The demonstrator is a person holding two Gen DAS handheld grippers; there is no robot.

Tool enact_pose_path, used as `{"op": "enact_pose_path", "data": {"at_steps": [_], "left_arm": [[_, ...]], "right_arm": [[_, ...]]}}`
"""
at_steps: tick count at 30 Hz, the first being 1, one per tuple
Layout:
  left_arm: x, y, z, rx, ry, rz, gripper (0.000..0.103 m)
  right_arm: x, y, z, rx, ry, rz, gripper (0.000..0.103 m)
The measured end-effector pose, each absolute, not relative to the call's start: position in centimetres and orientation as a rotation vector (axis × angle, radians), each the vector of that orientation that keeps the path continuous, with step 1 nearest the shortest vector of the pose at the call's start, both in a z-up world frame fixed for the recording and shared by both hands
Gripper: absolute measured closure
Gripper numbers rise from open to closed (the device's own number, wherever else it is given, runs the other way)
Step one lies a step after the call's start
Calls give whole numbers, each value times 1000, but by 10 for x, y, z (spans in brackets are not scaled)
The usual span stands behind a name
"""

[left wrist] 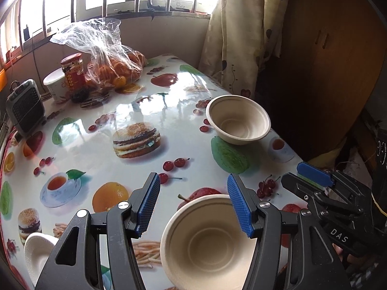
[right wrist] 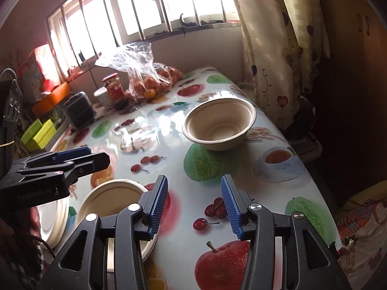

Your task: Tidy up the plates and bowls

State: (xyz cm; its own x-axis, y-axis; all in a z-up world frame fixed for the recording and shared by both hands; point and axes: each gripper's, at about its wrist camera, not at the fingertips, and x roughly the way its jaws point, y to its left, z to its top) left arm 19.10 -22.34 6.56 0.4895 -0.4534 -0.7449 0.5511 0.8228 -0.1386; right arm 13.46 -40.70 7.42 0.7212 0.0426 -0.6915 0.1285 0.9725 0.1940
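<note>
Two beige paper bowls stand on the fruit-print table. The near bowl (left wrist: 208, 241) lies just below my open left gripper (left wrist: 193, 205), its rim close to the right finger; it also shows in the right wrist view (right wrist: 116, 200). The far bowl (left wrist: 238, 120) stands near the table's right edge, also in the right wrist view (right wrist: 219, 123). My right gripper (right wrist: 194, 205) is open and empty above the table, right of the near bowl. A white plate (left wrist: 36, 249) lies at the near left, also seen in the right wrist view (right wrist: 54, 220).
At the back left stand a bag of oranges (left wrist: 113, 58), a red-lidded jar (left wrist: 73, 72), a white cup (left wrist: 55, 84) and a small grey heater (left wrist: 25, 106). A curtain (left wrist: 232, 36) and a dark cabinet (left wrist: 326, 60) stand to the right of the table.
</note>
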Motion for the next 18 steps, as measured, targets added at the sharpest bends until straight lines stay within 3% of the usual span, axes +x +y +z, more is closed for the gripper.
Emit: {"op": "enact_pose_path", "data": {"at_steps": [18], "left_arm": [[265,-264,63,113,924,-676,44]], "right_arm": [[184,-451,64,248,785,-139,57]]}}
